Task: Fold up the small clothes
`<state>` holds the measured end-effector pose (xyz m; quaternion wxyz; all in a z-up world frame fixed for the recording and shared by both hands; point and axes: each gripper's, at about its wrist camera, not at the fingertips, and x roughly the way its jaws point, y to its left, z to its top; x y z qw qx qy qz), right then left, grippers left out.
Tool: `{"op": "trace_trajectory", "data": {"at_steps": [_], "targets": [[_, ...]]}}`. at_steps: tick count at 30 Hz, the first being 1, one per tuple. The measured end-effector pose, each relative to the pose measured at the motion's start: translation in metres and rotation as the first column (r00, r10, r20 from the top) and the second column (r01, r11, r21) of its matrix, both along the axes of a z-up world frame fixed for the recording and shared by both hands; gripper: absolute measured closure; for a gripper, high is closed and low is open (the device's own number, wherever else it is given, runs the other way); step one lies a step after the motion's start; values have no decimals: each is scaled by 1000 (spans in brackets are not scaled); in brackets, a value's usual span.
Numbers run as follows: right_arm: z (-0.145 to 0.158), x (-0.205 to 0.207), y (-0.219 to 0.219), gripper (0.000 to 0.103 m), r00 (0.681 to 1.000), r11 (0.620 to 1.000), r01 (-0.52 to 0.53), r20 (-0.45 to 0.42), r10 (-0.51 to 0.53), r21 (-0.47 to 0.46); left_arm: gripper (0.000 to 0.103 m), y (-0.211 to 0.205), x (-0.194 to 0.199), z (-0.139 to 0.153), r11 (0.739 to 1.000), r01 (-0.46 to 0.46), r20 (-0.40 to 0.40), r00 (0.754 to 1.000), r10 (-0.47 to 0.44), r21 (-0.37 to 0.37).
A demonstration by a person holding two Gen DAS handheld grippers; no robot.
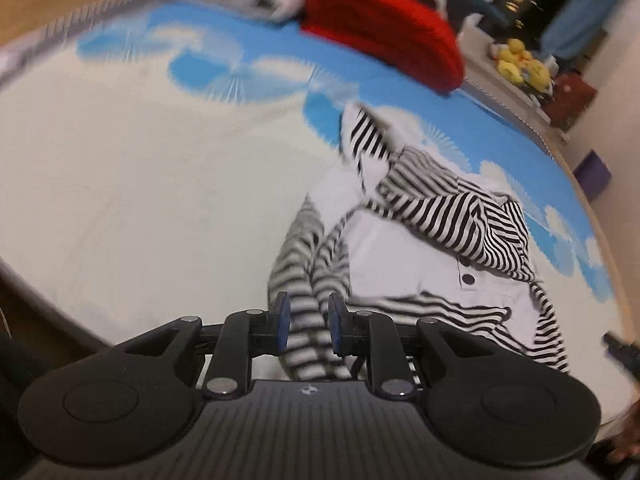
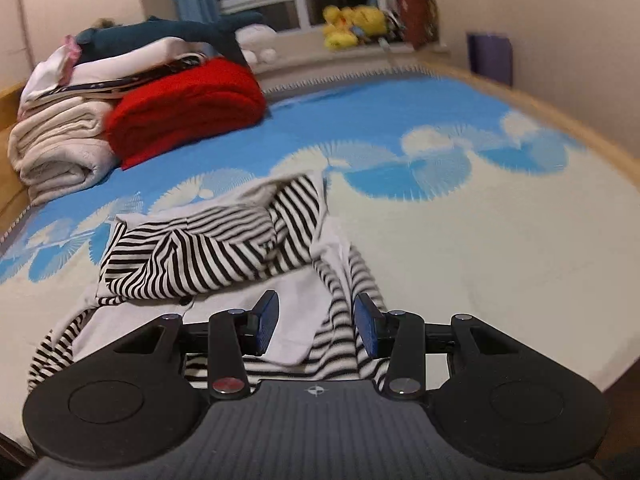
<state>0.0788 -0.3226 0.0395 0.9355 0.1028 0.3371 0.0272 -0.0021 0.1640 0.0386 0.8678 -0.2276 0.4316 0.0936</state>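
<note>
A small black-and-white striped garment (image 1: 440, 208) with a white front panel and dark buttons lies crumpled on the bed sheet (image 1: 140, 180). In the left wrist view my left gripper (image 1: 308, 322) is shut on a bunched striped part of it, and the cloth fills the narrow gap between the blue pads. In the right wrist view the same garment (image 2: 200, 256) spreads out ahead. My right gripper (image 2: 316, 324) holds a thick bunch of white and striped cloth between its pads, which stand wider apart. A dark blurred shape (image 1: 618, 346) shows at the right edge.
A folded red blanket (image 2: 188, 108) and a stack of cream blankets (image 2: 60, 148) sit at the far left of the bed. Yellow plush toys (image 2: 352, 24) line the window sill. A purple box (image 2: 490, 56) stands by the wall. The wooden bed edge (image 2: 580, 120) curves along the right.
</note>
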Motion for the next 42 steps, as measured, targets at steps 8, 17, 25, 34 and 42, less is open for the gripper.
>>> {"op": "trace_trajectory", "data": {"at_steps": [8,17,25,34,42], "targets": [[-40,27,-14,57,983,997,52,-178,-43,49,51,5,29,-51,990,16,-78,997,-28,-139],[-88,48,-22,44,916,994,104,-393,-79,43,40,-8,56,-84,982,-1,-163,986,-30,-187],[-106,43,-22,44,872,992,121,-475,-115,-18,39,-10,59,-98,987,-58,-231,973,21,-152],[-100,37,-16,77,891,995,90,-444,-95,-32,64,-27,55,-98,1000,7,-207,978,-13,-27],[-69,27,-29,98,938,984,165,-320,-136,63,96,-26,40,-70,999,35,-112,993,-33,17]]}}
